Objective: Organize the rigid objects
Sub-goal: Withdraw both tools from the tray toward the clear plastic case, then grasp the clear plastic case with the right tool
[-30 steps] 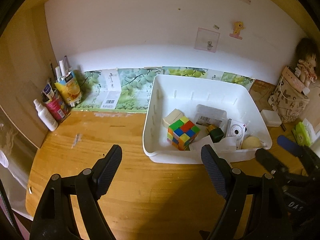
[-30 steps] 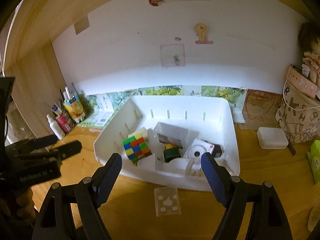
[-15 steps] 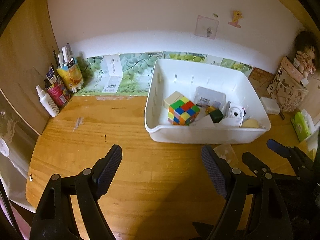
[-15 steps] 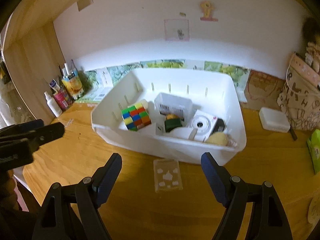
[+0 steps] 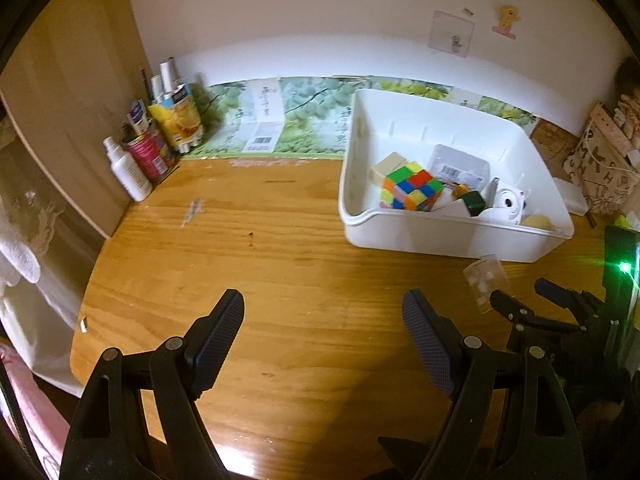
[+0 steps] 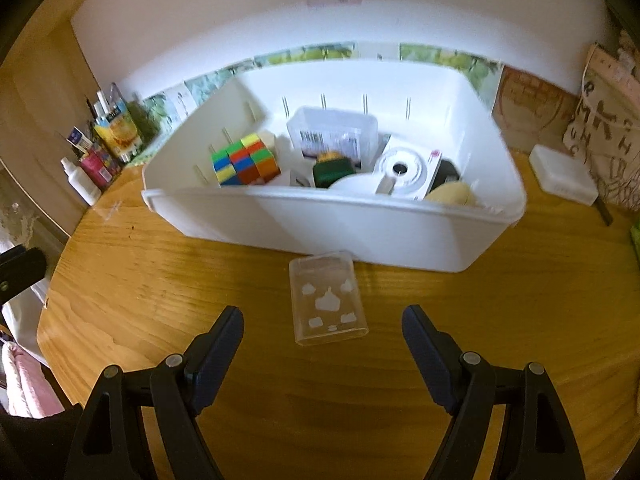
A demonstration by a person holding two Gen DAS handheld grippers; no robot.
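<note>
Fingers of the right gripper (image 6: 322, 330) are spread empty before the clear plastic case (image 6: 327, 299), probably light, stiff and slippery; its long sides should be gripped

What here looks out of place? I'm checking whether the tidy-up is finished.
One thing: a small clear plastic case lies on the wooden table just outside the white bin, while the other loose items sit inside the bin.

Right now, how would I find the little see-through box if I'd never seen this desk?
Look for the big white bin on the wooden desk. Just in front of its near wall, lying flat on the bare wood, is the little see-through box. Unlike the toys in the bin, it is clear, with small white shapes printed on it.
</note>
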